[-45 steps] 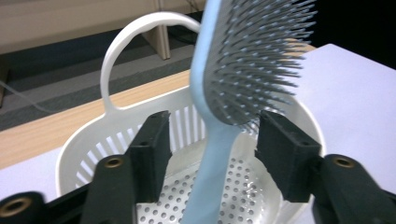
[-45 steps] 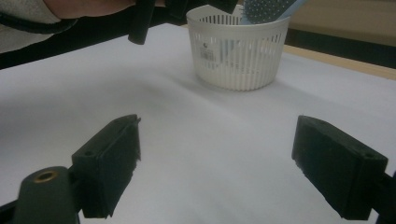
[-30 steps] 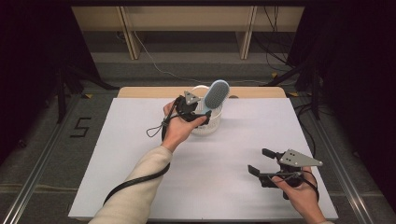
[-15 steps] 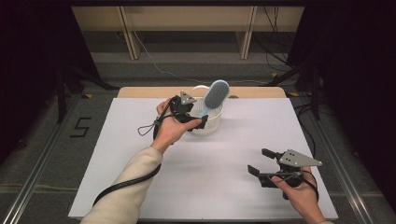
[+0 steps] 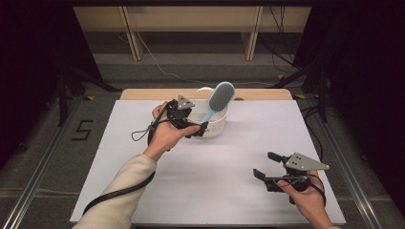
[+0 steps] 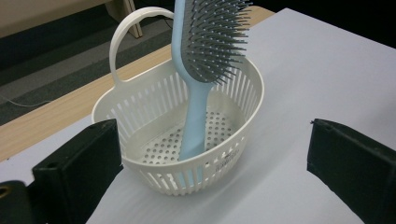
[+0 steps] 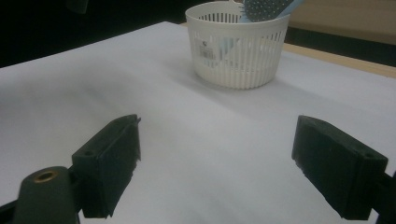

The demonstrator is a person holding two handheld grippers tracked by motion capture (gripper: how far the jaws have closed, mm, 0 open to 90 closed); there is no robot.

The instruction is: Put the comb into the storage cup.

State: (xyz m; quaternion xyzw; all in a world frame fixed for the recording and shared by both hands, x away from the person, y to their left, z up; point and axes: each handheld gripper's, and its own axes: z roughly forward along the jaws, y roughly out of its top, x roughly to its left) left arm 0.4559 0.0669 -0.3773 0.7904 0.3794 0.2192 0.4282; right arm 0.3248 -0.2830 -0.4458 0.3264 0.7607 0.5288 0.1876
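A light blue hairbrush (image 5: 220, 98) with grey bristles stands on its handle in a white slotted basket (image 5: 216, 128) at the table's far middle, head leaning over the rim. My left gripper (image 5: 195, 126) sits just left of the basket. Its jaws have just been opening and stand open, apart from the hairbrush (image 6: 196, 112) and the basket (image 6: 154, 93), with nothing pressed between them. My right gripper (image 5: 264, 165) hovers open and empty near the front right, facing the basket (image 7: 236, 51) and the hairbrush (image 7: 264, 8).
The white table top (image 5: 215, 191) spreads between the two hands. A wooden strip (image 5: 258, 94) runs along its far edge. The basket's loop handle (image 6: 122, 42) rises at its far side. Cables trail from both grippers.
My left gripper has let go of the hairbrush's handle and drawn back to the left, away from the basket. The hairbrush stays propped in the basket. The right hand has not moved.
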